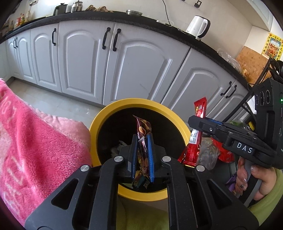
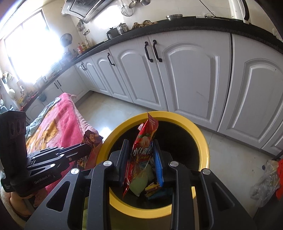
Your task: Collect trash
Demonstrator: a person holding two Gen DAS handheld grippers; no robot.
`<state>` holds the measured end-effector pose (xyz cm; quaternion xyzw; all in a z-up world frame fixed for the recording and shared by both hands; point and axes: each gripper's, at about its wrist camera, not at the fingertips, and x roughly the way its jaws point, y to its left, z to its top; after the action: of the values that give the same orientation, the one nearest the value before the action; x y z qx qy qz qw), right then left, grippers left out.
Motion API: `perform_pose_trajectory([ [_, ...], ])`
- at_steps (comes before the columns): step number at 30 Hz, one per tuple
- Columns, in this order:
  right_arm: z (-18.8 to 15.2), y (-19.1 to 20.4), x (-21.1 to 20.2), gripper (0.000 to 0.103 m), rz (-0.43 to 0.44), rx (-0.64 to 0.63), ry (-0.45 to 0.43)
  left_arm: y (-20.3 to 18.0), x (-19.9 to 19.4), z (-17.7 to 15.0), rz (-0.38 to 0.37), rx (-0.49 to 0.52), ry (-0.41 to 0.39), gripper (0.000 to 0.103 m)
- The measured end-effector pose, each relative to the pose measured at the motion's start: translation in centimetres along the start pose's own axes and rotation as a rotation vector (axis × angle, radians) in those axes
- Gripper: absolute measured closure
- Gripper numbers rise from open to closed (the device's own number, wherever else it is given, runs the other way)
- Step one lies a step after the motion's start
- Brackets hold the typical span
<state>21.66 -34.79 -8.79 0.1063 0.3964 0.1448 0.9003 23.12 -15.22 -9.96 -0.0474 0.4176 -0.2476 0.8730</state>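
2 wrappers poised over bin, not yet dropped.
Left gripper [image 1: 143, 155] clenched on brown wrapper [image 1: 143, 134]; right gripper [image 2: 141, 159] loosely pinching red wrapper [image 2: 141, 155]; yellow bin [image 2: 203, 141] already holding trash.

Bin [image 2: 203, 141] mouth open below; blanket [image 1: 35, 132] left, cabinets [image 1: 123, 70] ahead.

A home kitchen: white cabinets [image 1: 138, 70] under a dark worktop [image 1: 99, 15] carrying an electric kettle [image 1: 198, 28], range hood [image 2: 84, 8] overhead.
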Motion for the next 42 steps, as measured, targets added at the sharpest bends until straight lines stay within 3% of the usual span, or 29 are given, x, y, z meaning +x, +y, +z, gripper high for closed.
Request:
perform_pose_trajectory([
  [8, -0.1, -0.3, 0.1, 0.076, 0.000, 0.010, 0.018, -0.2, 0.4, 0.0, 0.003, 0.006, 0.014, 0.096],
  [15, -0.1, -0.6, 0.2, 0.065, -0.011, 0.023, 0.023, 0.3, 0.4, 0.0, 0.025, -0.009, 0.027, 0.085],
  [20, -0.1, -0.5, 0.0, 0.060, -0.016, 0.025, 0.016, 0.8, 0.3, 0.0, 0.052, -0.019, 0.033, 0.074],
  [26, 0.0, -0.6, -0.3, 0.048, -0.020, 0.031, 0.005, 1.2, -0.3, 0.1, 0.088, -0.020, 0.038, 0.051],
  [28, 0.0, -0.5, -0.5, 0.038, -0.024, 0.028, 0.000, 1.3, -0.5, 0.1, 0.099, -0.022, 0.037, 0.043],
  [31, 0.1, -0.2, -0.5, 0.035, -0.026, 0.017, -0.001, 1.5, -1.0, 0.1, 0.118, -0.025, 0.032, 0.032],
  [33, 0.1, 0.1, -0.8, 0.025, -0.038, 0.011, -0.009, 1.7, -1.3, 0.2, 0.127, -0.030, 0.027, 0.023],
  [35, 0.1, 0.3, -1.1, 0.024, -0.037, 0.006, -0.015, 1.9, -1.6, 0.2, 0.139, -0.033, 0.020, 0.016],
  [39, 0.2, 0.9, -1.9, 0.014, -0.053, -0.010, -0.038, 2.2, -2.5, 0.3, 0.179, -0.044, -0.002, 0.011],
  [42, 0.2, 1.6, -2.5, 0.014, -0.050, -0.028, -0.050, 2.6, -3.3, 0.4, 0.190, -0.063, -0.019, 0.011],
])
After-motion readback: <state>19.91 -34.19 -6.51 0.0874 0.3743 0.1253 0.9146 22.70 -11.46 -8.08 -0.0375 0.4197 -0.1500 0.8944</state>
